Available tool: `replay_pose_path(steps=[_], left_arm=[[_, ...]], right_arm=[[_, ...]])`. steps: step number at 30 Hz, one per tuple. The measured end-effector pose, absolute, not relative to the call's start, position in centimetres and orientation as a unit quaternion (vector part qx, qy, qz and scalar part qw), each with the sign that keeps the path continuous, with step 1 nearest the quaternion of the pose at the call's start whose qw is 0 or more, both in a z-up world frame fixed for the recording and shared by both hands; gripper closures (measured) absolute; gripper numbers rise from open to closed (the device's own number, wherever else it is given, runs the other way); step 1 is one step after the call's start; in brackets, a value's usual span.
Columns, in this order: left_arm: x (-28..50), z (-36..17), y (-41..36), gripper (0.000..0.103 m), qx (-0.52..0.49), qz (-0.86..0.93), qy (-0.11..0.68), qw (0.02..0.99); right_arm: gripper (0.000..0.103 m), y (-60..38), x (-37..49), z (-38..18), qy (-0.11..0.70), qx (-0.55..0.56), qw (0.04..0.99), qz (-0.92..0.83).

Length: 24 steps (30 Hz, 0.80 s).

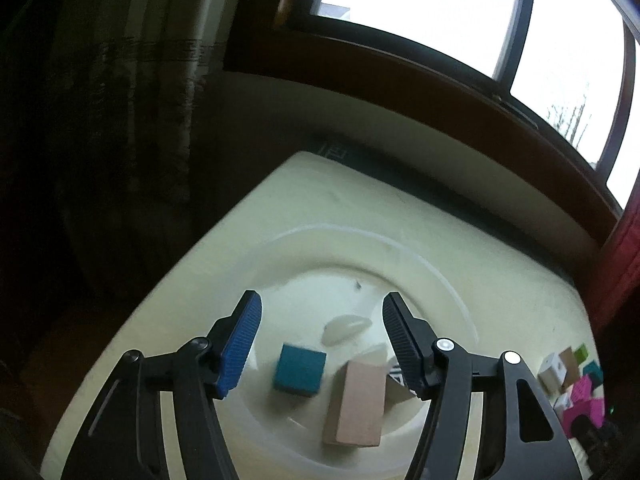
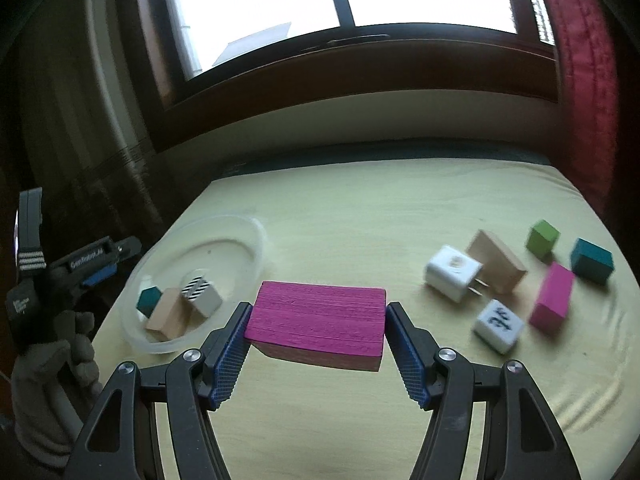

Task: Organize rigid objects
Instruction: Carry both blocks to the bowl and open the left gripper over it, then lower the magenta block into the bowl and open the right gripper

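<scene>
Magenta block (image 2: 318, 322) pinched between the right gripper (image 2: 318, 346) pads just above the table (image 2: 360, 216), left gripper (image 1: 322, 340) spread wide with nothing in it over the clear bowl (image 2: 256, 248), teal cube (image 1: 300, 368) and tan block (image 1: 356, 402) sitting inside

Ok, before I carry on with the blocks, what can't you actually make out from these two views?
- Striped block, left wrist view: mostly hidden behind the left gripper finger and the tan block.
- Marking on the white cube, right wrist view: blurred, unreadable.
- Loose pile, left wrist view: small, at the edge, partly cut off.
- Underside of the magenta block in the right gripper: hidden, so table clearance is unclear.
</scene>
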State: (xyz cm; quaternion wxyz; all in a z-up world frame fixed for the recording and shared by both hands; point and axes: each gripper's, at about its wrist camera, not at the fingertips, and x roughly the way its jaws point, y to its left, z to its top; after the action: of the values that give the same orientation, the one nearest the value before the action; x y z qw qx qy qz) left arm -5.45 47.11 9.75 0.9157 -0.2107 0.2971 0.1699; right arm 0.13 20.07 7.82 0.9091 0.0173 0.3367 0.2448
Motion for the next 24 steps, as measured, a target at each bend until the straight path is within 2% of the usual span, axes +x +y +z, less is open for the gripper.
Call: replay_pose_path(steps=[21, 24], left_arm=[[-7.0, 10.4, 49.4, 0.039, -0.236, 0.186, 0.272, 0.914], [-6.9, 10.5, 49.6, 0.035, -0.239, 0.186, 0.272, 0.913]], right_arm=[[0.034, 31.2, 0.3, 7.7, 0.323, -0.069, 0.873, 0.358], [0.033, 32.6, 0.2, 7.0, 0.323, -0.091, 0.869, 0.363]])
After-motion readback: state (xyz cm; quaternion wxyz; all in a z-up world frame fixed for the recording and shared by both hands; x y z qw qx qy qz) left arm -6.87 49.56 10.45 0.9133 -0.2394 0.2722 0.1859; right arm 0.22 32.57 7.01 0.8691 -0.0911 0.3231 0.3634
